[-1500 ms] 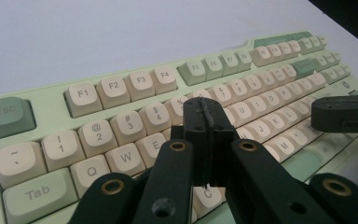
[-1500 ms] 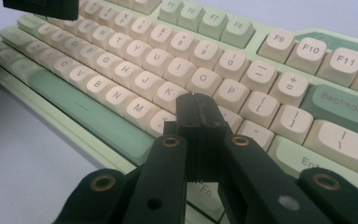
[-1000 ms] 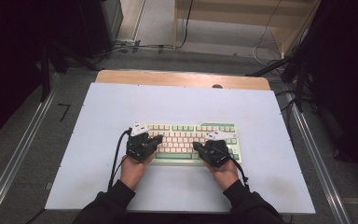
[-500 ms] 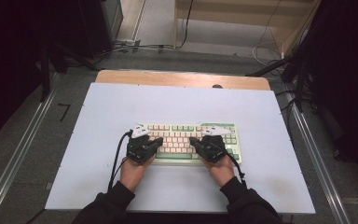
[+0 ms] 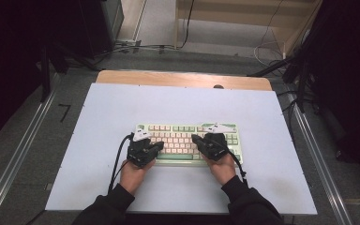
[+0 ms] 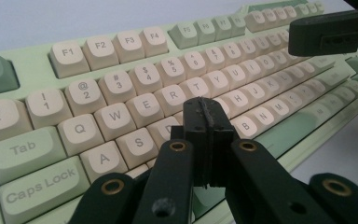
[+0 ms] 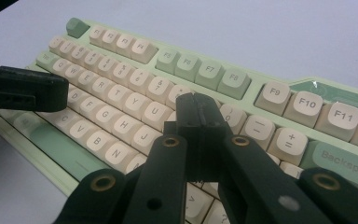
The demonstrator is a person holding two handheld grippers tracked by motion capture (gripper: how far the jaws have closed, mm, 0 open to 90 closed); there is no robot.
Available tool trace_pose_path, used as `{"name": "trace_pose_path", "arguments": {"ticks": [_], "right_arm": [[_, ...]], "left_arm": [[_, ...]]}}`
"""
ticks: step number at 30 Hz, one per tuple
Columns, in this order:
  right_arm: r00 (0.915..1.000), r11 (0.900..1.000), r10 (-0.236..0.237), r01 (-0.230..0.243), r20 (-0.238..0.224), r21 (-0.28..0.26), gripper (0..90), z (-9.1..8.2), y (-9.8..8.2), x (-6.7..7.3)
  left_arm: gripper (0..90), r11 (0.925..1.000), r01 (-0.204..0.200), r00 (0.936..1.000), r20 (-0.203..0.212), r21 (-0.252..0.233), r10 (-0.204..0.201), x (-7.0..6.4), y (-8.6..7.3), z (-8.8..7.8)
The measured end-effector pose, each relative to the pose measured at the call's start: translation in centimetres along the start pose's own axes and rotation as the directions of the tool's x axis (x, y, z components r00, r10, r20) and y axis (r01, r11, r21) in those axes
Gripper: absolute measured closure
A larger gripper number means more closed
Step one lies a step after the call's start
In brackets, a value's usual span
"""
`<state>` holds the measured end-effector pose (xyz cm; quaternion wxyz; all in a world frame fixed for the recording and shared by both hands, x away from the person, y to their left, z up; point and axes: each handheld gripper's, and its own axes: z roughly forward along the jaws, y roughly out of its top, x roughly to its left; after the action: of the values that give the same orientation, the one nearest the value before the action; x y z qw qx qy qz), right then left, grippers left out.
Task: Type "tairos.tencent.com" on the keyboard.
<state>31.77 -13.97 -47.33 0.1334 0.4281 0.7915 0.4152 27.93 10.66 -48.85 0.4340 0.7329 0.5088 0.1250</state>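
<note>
I see bare white desk (image 5: 122, 108) all around the pale green and cream keyboard (image 5: 183, 133), giving open passage on every side. Over the keys, my left hand-held gripper (image 5: 158, 146) and right hand-held gripper (image 5: 196, 138) crowd each other, tips near.

Left tongs (image 5: 158, 146) jaws pressed together, tips angled inward to the right, right tongs (image 5: 196, 139) jaws pressed together, tips angled inward to the left, both forearms in dark sleeves, hands side by side, apart.
</note>
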Motion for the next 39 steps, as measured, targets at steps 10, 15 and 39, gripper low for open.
{"name": "trace_pose_path", "arguments": {"ticks": [10, 15, 39], "right_arm": [[1.0, 1.0, 0.001, -0.001, 0.004, -0.002, 87.7, 0.0, 0.1, -0.1], [1.0, 1.0, -0.002, 0.002, 0.004, -0.003, 87.7, 0.0, 0.1, -0.1], [0.9997, 1.0, -0.007, 0.007, 0.023, 0.008, 87.6, 0.7, 0.1, -0.2]], "left_arm": [[90.0, 0.9997, -0.011, 0.9999, -0.006, 0.02, 0.011, -0.2, -0.3, 0.3], [90.0, 0.9995, -0.015, 0.9999, -0.006, 0.027, 0.015, -0.3, -0.3, 0.3], [90.0, 0.9973, 0.004, 0.9987, -0.05, -0.074, -0.008, 0.2, 0.0, -0.6]]}}
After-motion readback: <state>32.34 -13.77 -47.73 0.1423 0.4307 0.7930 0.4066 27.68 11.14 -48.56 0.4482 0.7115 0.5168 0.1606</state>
